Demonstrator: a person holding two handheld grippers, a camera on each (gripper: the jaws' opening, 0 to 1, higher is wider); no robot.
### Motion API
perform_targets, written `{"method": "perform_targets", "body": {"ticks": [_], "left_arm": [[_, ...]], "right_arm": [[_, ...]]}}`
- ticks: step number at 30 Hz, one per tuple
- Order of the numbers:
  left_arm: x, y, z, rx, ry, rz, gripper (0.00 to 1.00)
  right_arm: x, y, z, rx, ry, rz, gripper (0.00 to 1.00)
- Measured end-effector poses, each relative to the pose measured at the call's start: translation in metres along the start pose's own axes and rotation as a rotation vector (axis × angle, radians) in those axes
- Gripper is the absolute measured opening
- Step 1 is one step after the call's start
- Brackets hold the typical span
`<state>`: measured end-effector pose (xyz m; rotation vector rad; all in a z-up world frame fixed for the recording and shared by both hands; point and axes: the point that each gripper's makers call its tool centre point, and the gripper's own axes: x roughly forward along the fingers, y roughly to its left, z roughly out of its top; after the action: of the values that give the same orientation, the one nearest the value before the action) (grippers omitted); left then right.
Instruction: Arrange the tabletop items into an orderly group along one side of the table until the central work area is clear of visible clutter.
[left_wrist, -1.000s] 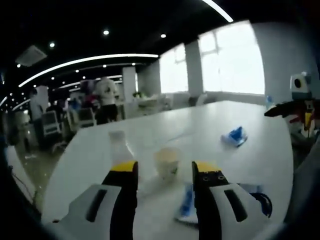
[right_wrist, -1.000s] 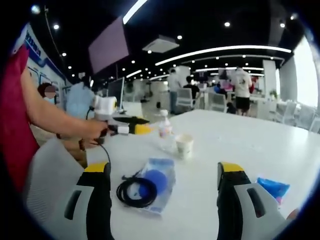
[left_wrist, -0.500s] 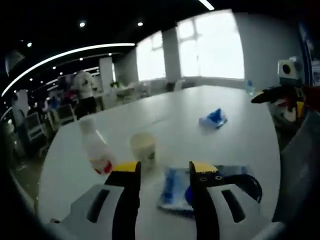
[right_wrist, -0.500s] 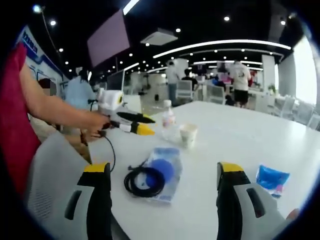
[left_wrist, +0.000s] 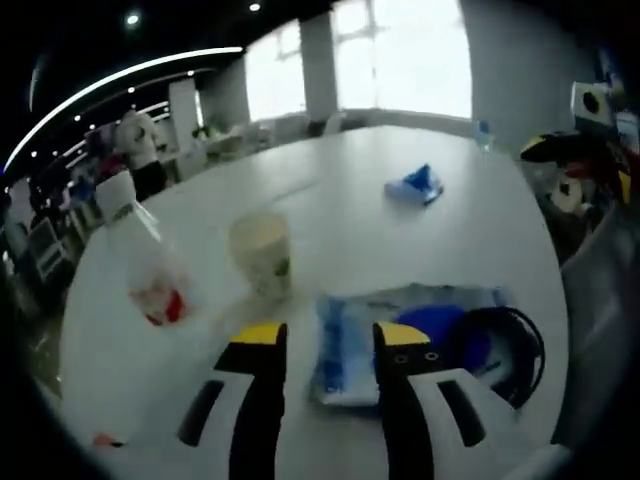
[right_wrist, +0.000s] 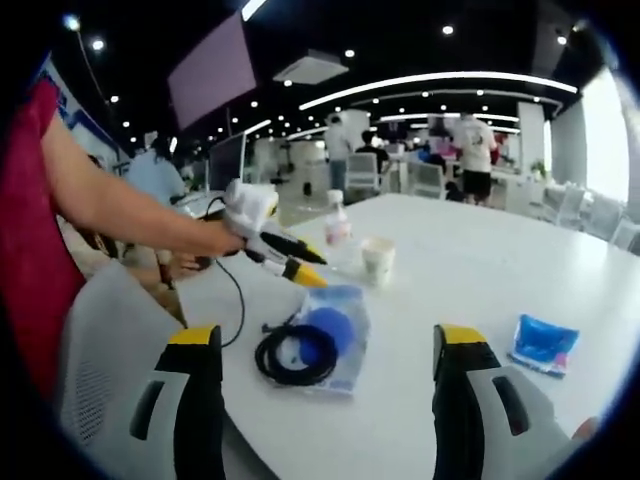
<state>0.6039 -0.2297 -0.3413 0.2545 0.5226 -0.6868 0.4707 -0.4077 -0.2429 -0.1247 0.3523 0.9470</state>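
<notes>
My left tongs (left_wrist: 322, 345) hang part open and empty just above the clear bag (left_wrist: 400, 335); the right gripper view alone shows my hand (right_wrist: 222, 238) gripping them; my right tongs (right_wrist: 328, 345) gape wide, empty. On the table (right_wrist: 480, 280): one cup (left_wrist: 261, 252) beside the bag, one bottle (left_wrist: 140, 260), one black cable (right_wrist: 296, 354) coiled on the bag, one blue packet (right_wrist: 543, 342) well apart.

Wide white table (left_wrist: 330, 215), glossy top. Directly on it: paper cup (left_wrist: 262, 253) standing upright, clear plastic bottle (left_wrist: 140, 262) with a red label just beside the cup, flat clear bag (left_wrist: 400, 335) holding something blue, coiled black cable (right_wrist: 296, 354) resting at the bag's edge, small blue packet (left_wrist: 415, 185) lying well apart from the rest.
</notes>
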Motion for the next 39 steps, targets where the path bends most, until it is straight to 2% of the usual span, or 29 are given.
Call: {"method": "perform_targets", "body": {"ticks": [7,13,20,23,27,31,39], "left_arm": [[0.015,0.000,-0.011,-0.008,0.063,-0.034,0.23],[0.023,-0.002,-0.019,-0.015,0.095,-0.052,0.22],[0.028,-0.003,-0.028,-0.020,0.152,-0.068,0.07],[0.029,-0.003,-0.029,-0.018,0.157,-0.069,0.06],[0.027,-0.007,-0.030,-0.015,0.160,-0.058,0.01],[0.024,-0.007,-0.031,-0.020,0.154,-0.031,0.00],[0.012,0.003,-0.040,-0.116,0.164,0.071,0.00]], "right_arm": [[-0.001,-0.002,-0.003,0.017,0.004,-0.021,0.86],[0.000,-0.003,-0.004,0.026,0.007,-0.028,0.85],[0.001,-0.002,-0.008,0.033,0.019,-0.033,0.85],[0.001,-0.001,-0.008,0.033,0.021,-0.032,0.85],[0.003,-0.001,-0.010,0.035,0.027,-0.029,0.85],[0.005,-0.001,-0.011,0.036,0.034,-0.023,0.85],[0.016,-0.003,-0.024,0.063,0.093,-0.017,0.81]]}}
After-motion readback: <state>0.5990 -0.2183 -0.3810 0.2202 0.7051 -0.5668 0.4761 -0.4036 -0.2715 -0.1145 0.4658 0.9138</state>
